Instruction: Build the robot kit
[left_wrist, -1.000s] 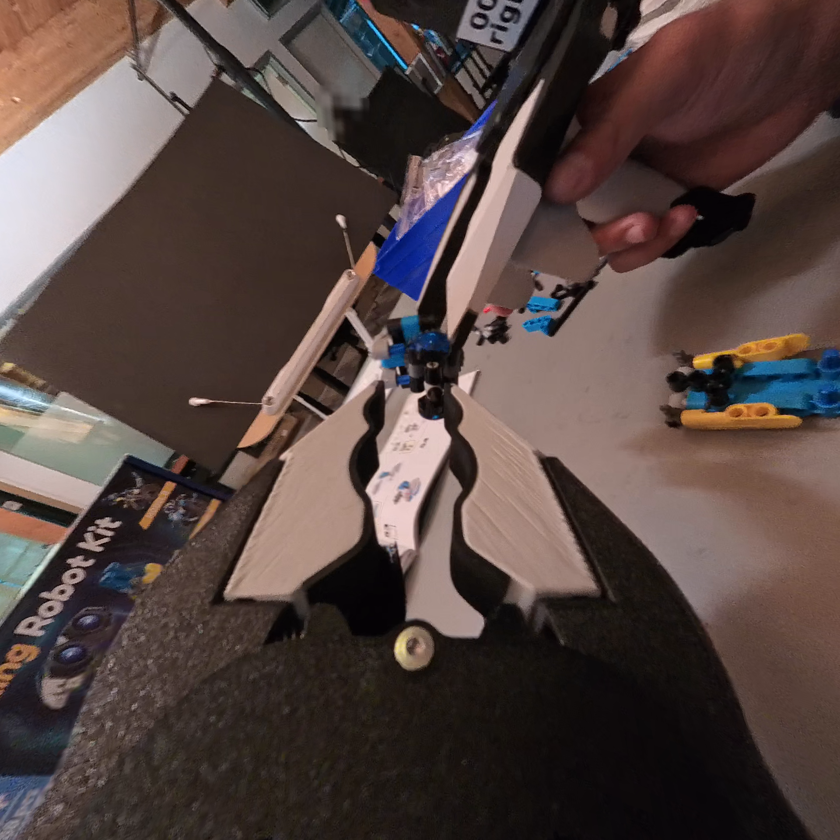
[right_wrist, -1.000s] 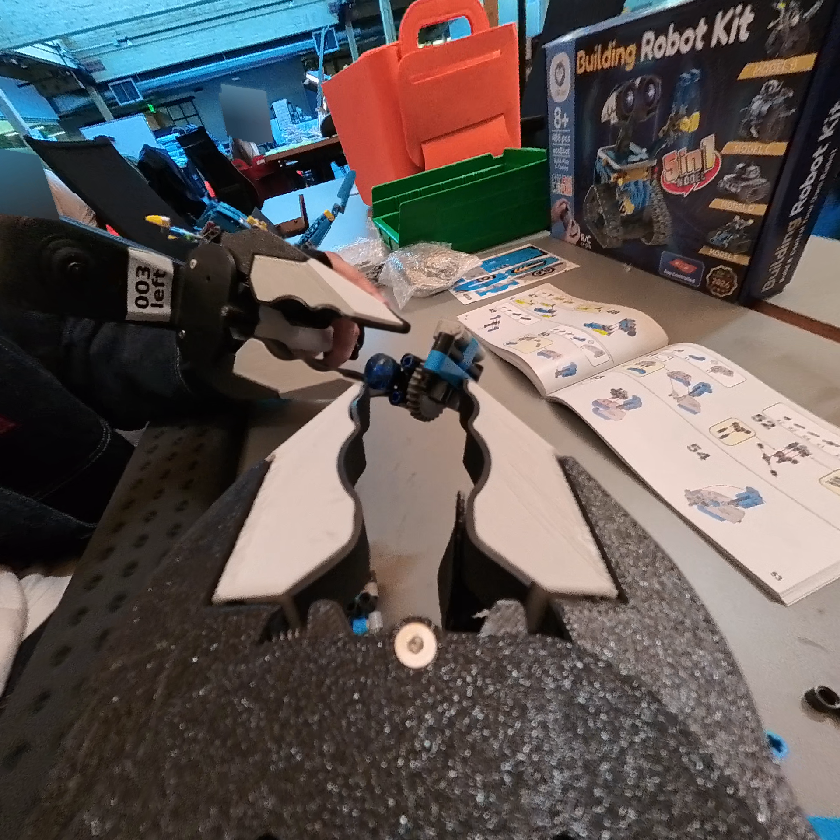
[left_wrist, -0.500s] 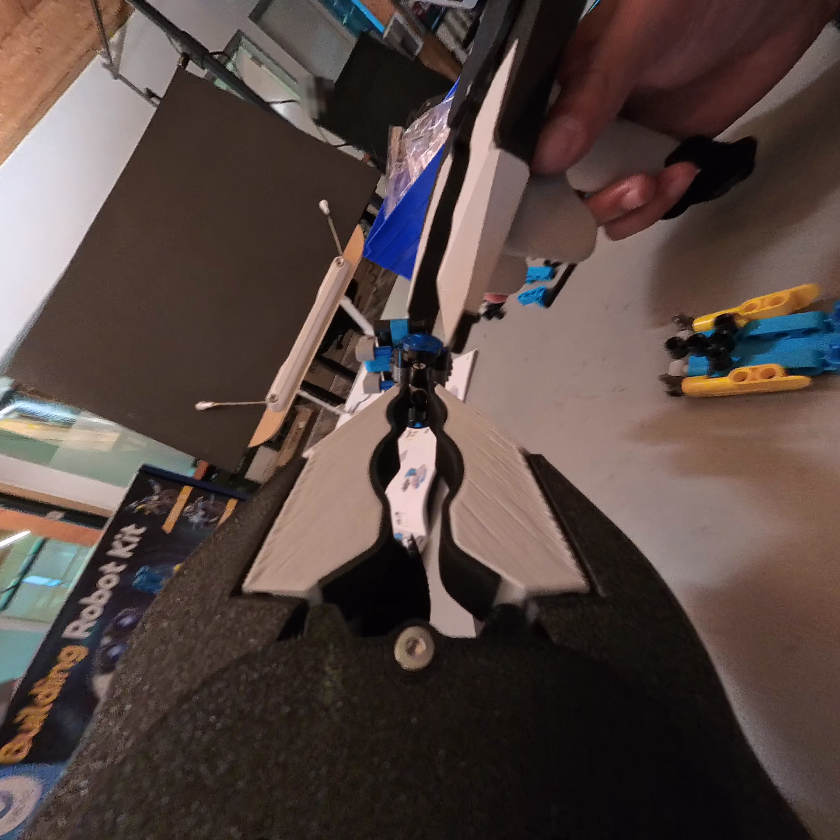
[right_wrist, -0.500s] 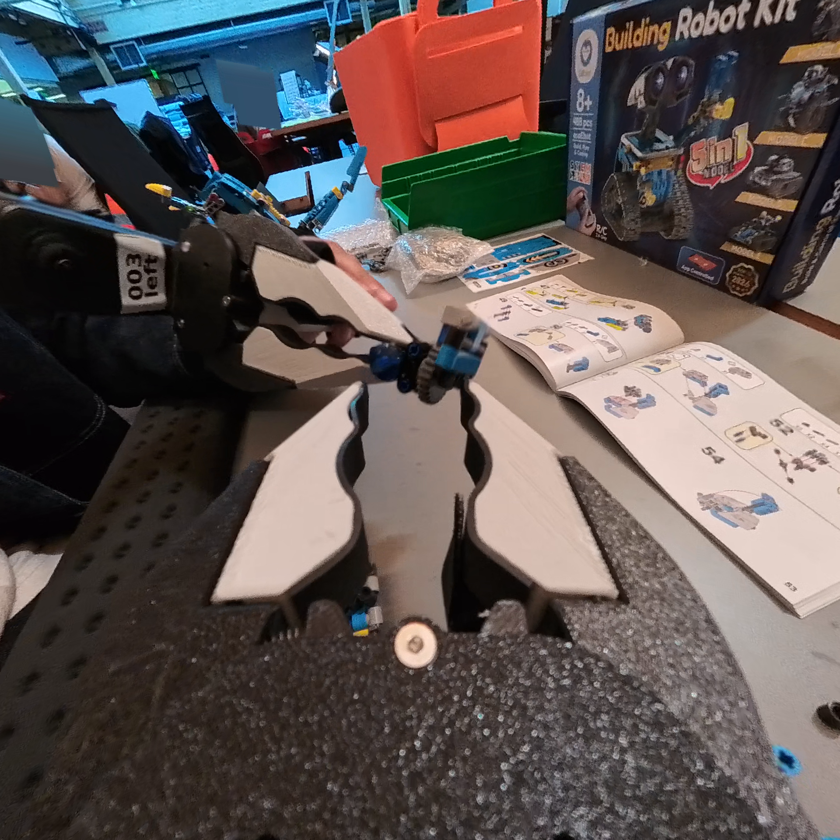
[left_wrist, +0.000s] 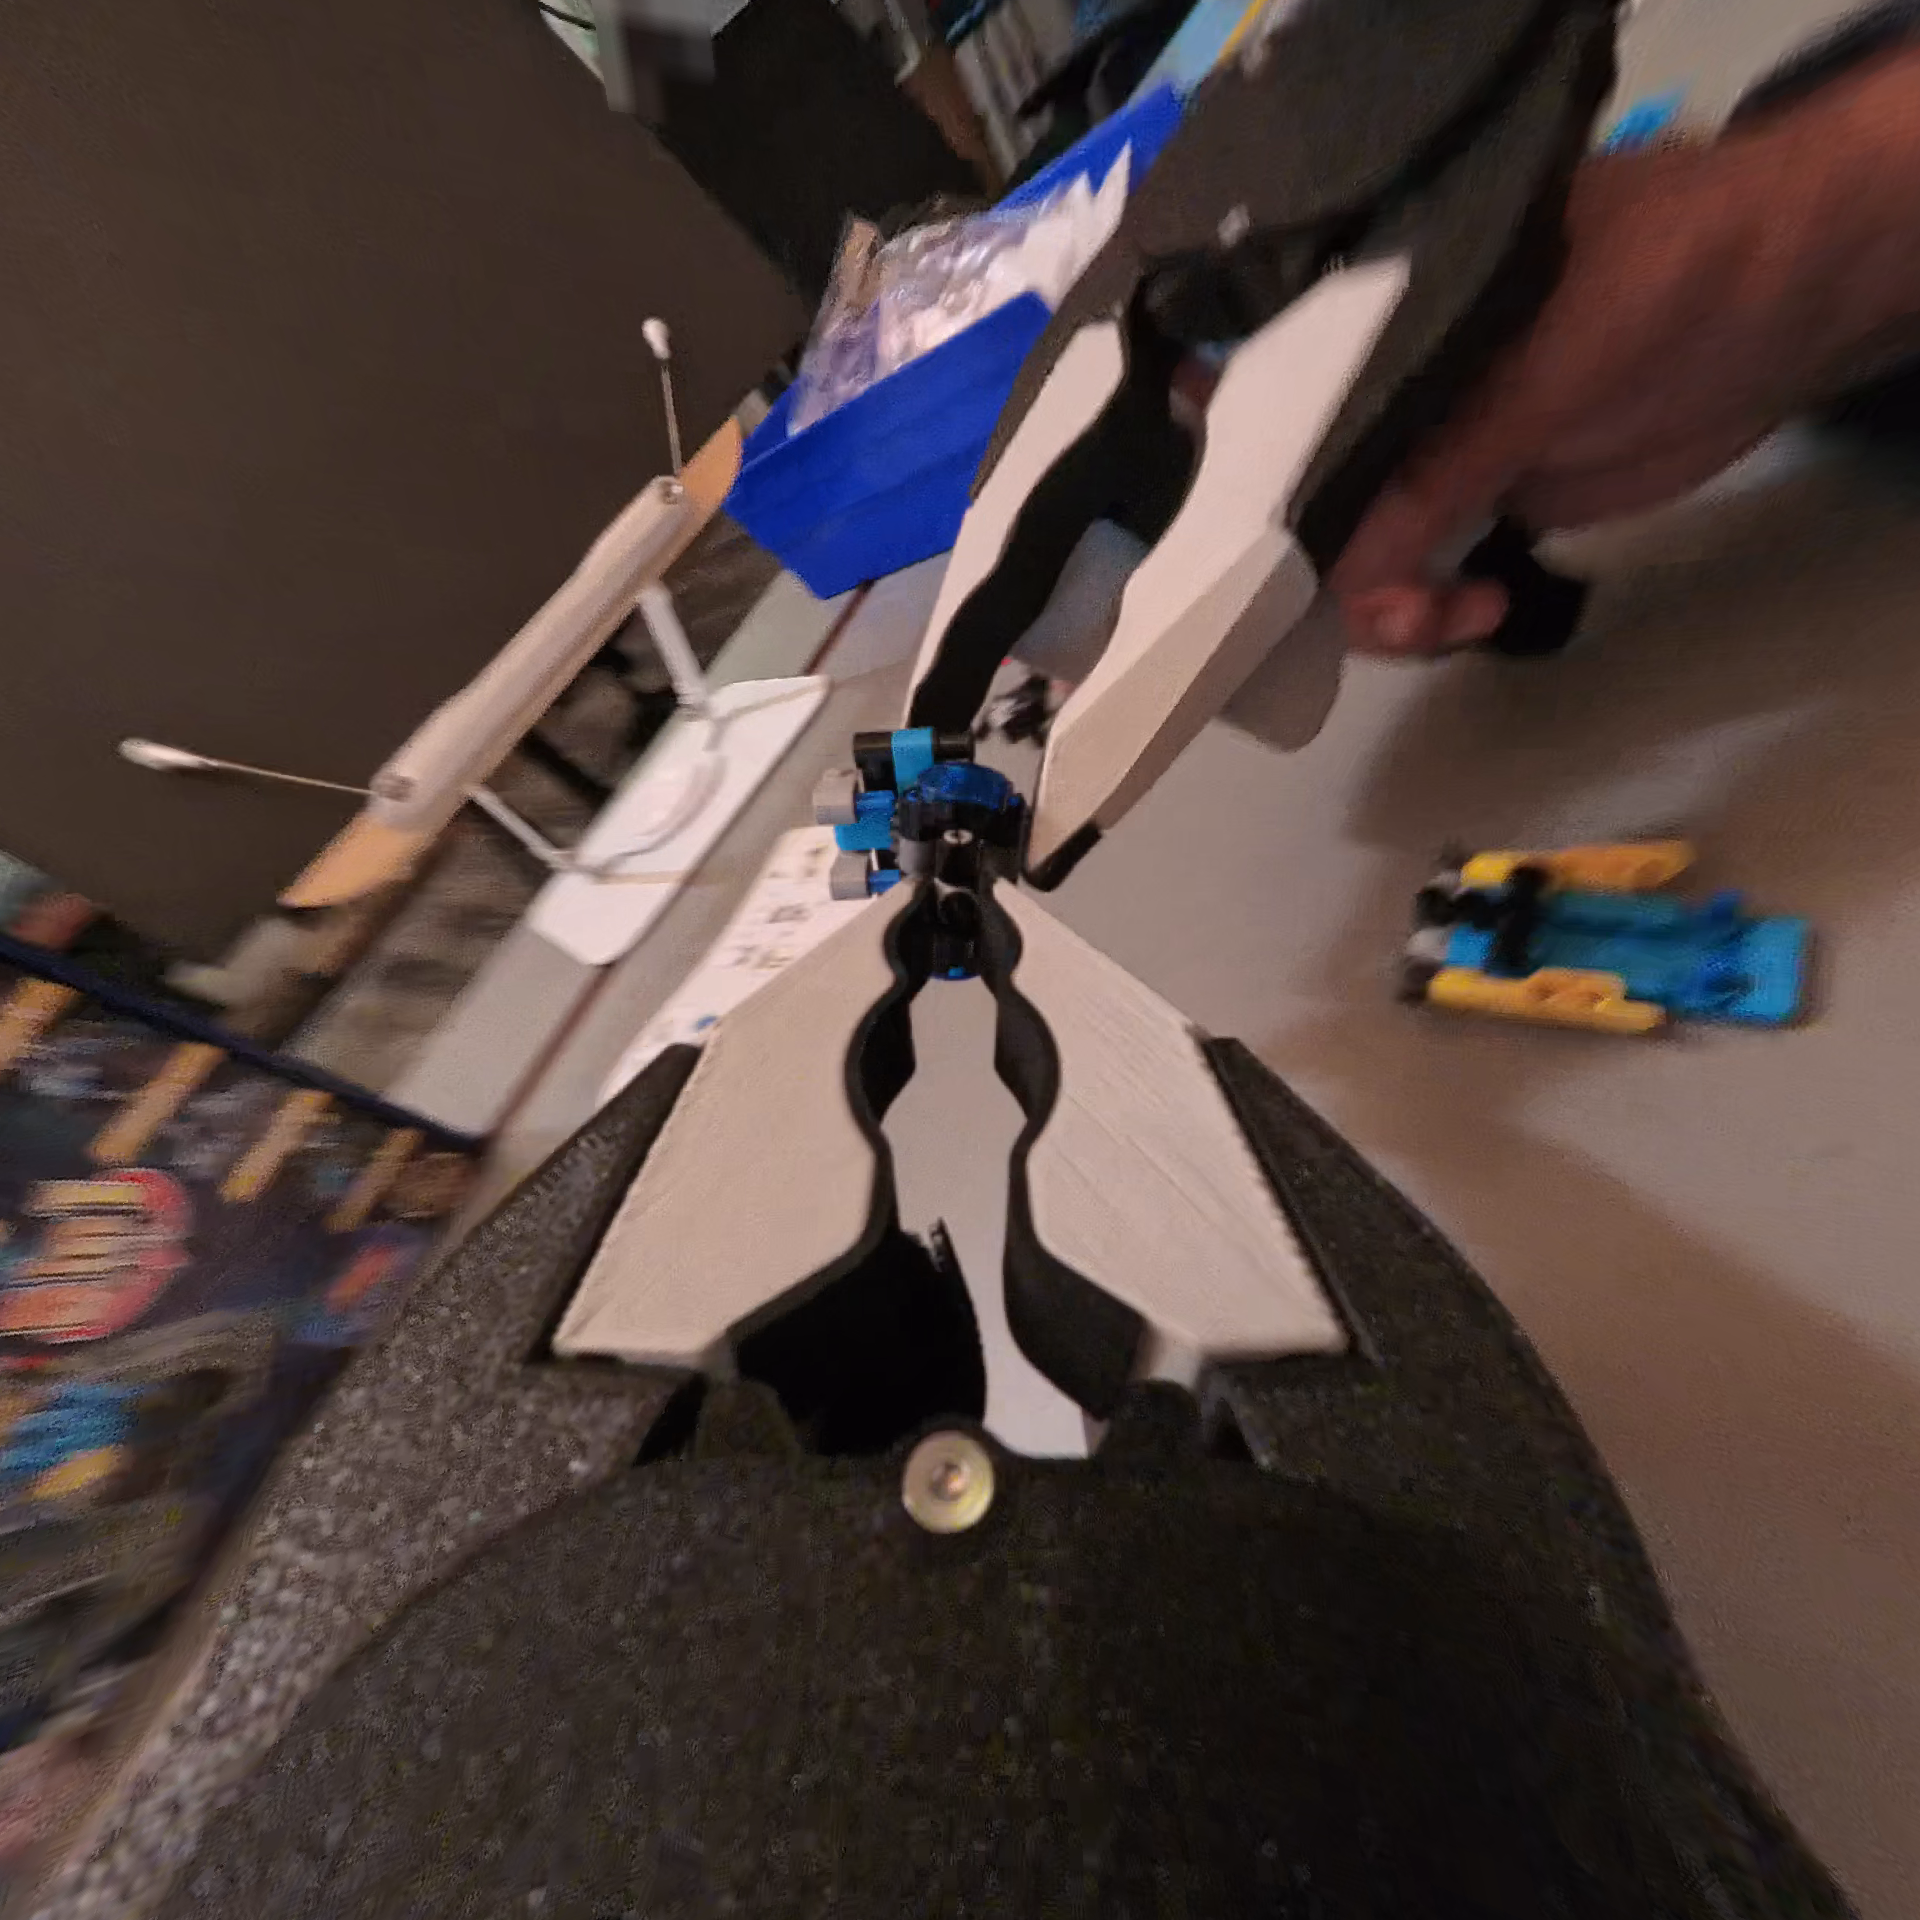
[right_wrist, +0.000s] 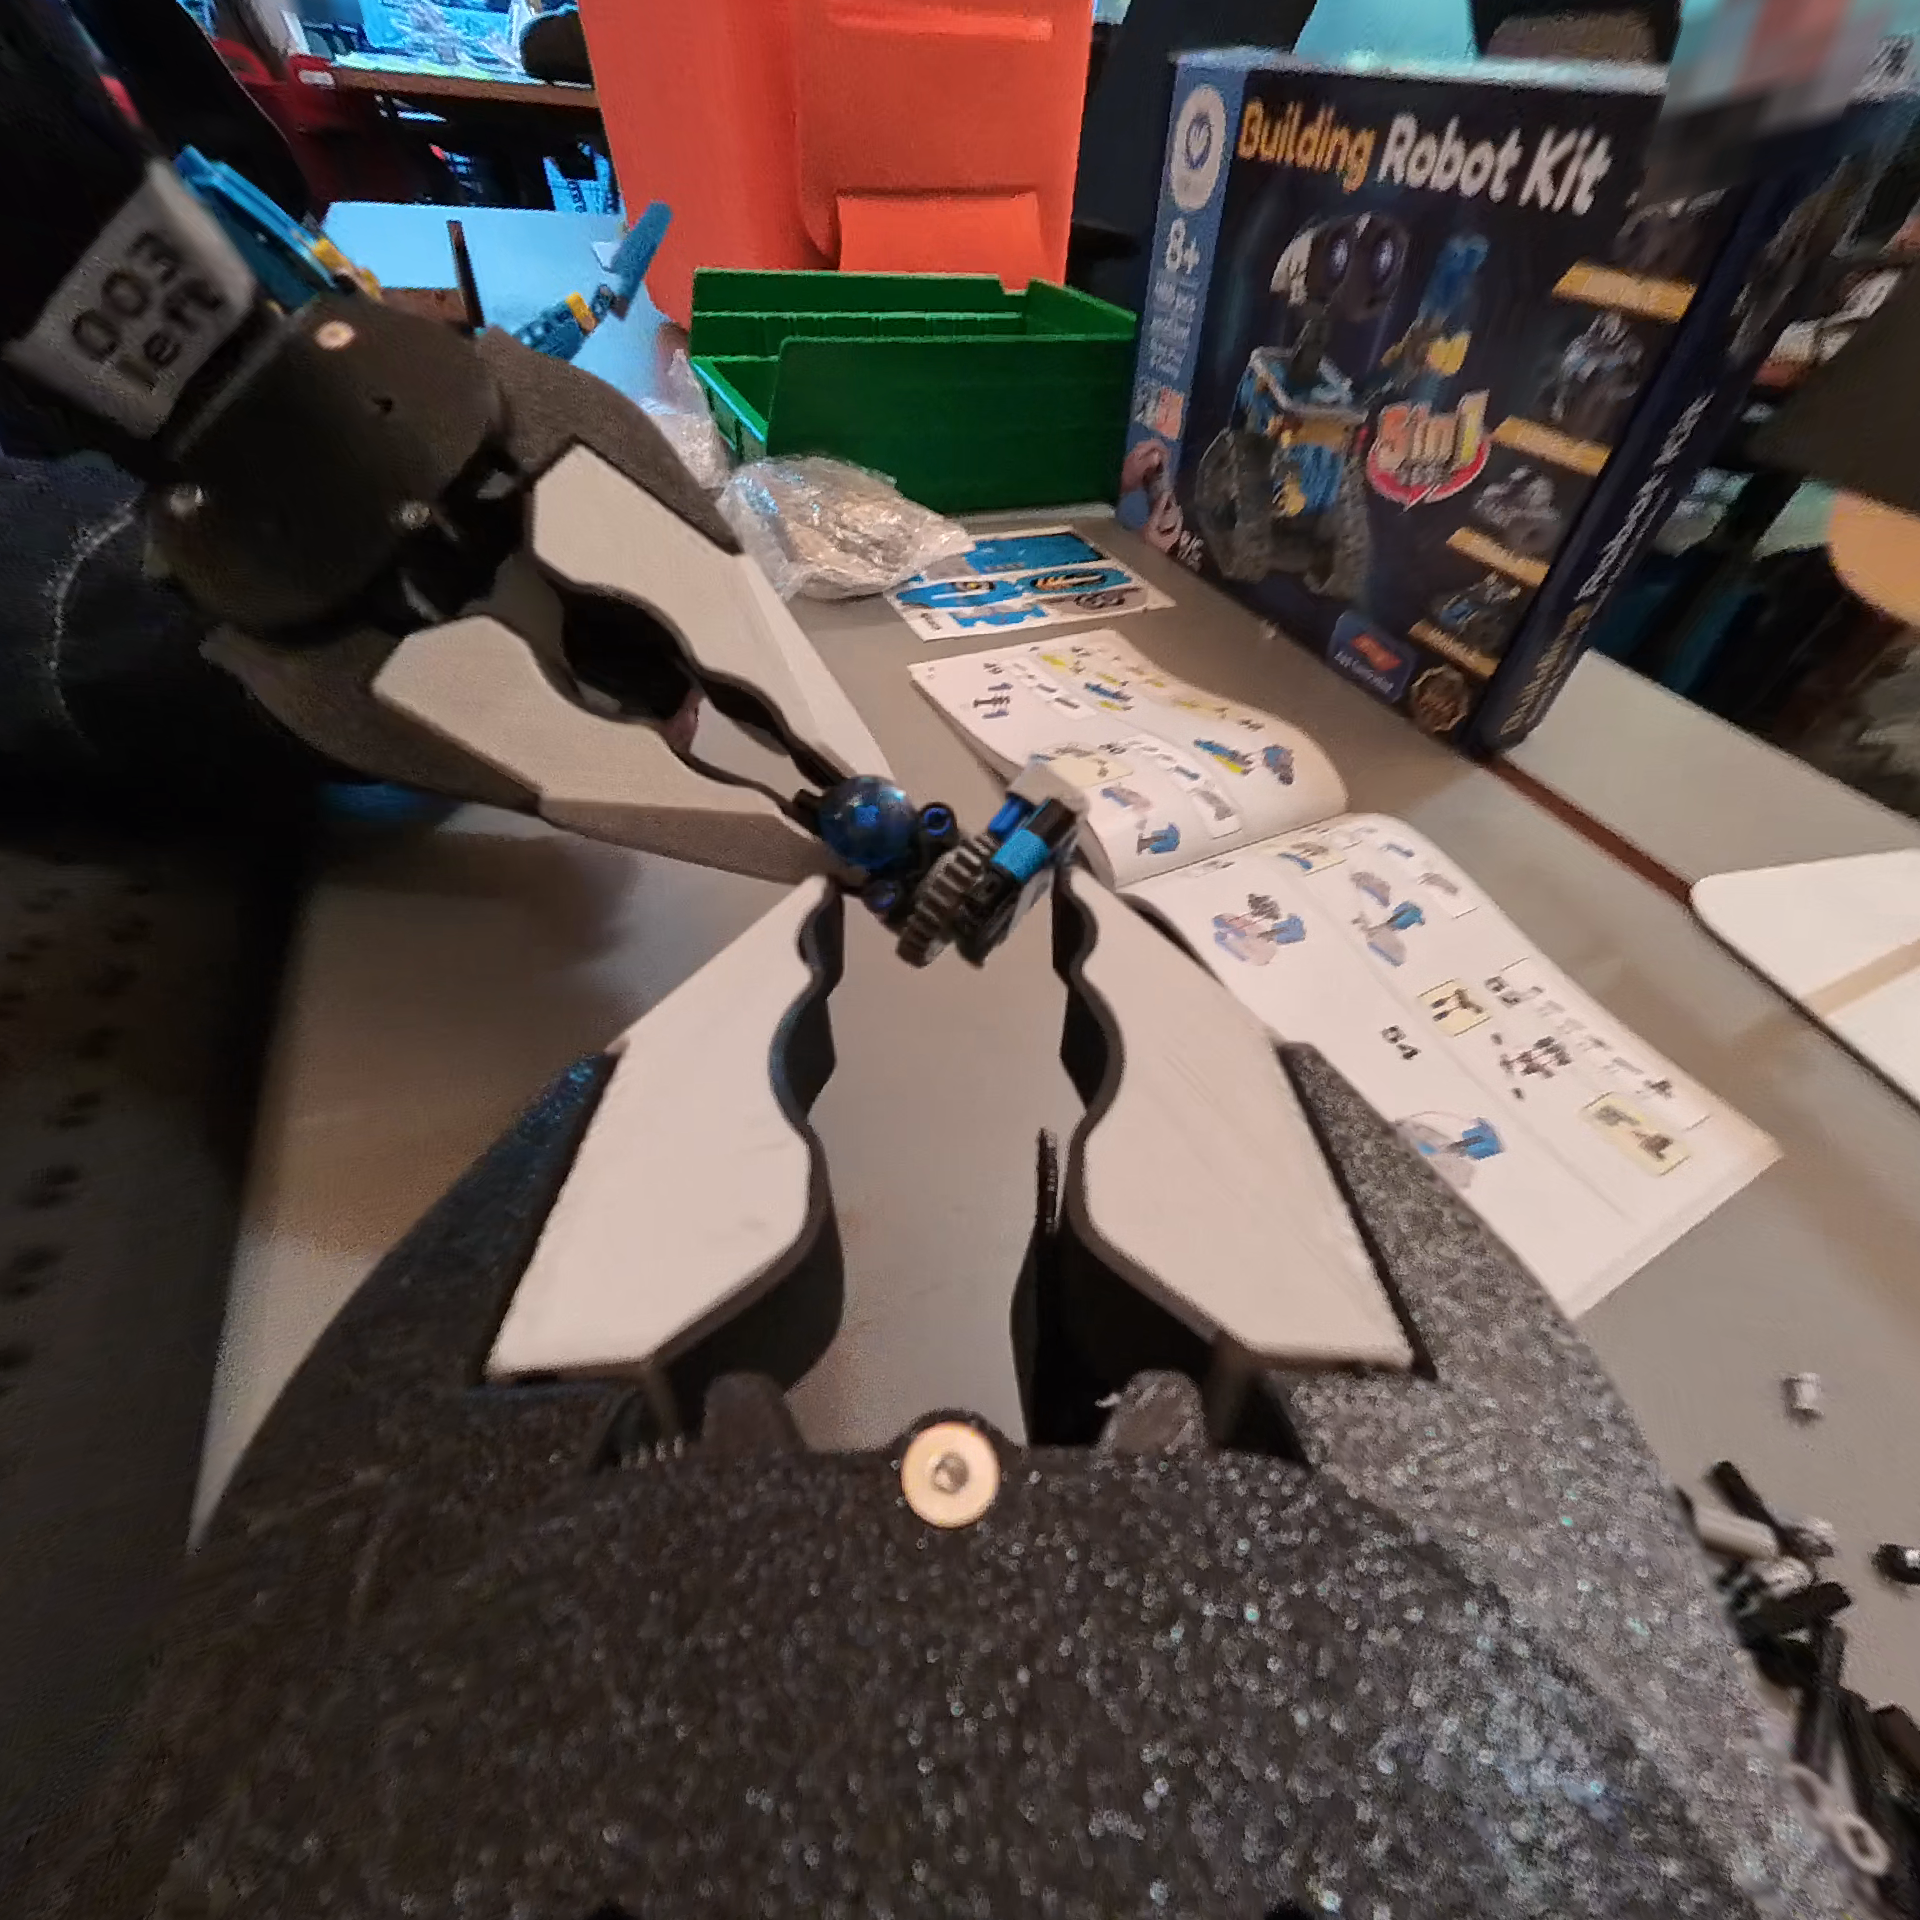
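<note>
The left hand-held gripper (left_wrist: 951, 914) is pinched narrow on the black stem of a small brick assembly (left_wrist: 920, 805), a blue-and-black cluster with a round blue knob, held in the air above the table (left_wrist: 1455, 1195). In the right wrist view the right hand-held gripper (right_wrist: 940, 914) stands wide around the same assembly: the gear and blue block sit between its tips, the right tip close against the block, the left tip apart from the gear (whether any pad truly touches I cannot tell).

The assembly's long axis runs across the right hand-held gripper's gap, knob end toward the left tool, block end toward the right tip. So the left one has the grip, and the right one is just beside it, meeting it tip to tip at an angle.

On the grey table an open booklet (right_wrist: 1403, 987) lies right of the tools, a sticker sheet (right_wrist: 1023, 597) farther off, then crinkled bags (right_wrist: 842, 525), a green bin (right_wrist: 914, 384) and a kit box (right_wrist: 1392, 395). A blue-and-yellow model (left_wrist: 1600, 940) lies to the right in the left view, with a blue bin (left_wrist: 883, 457) far off. Loose black parts (right_wrist: 1766, 1569) lie near right
</note>
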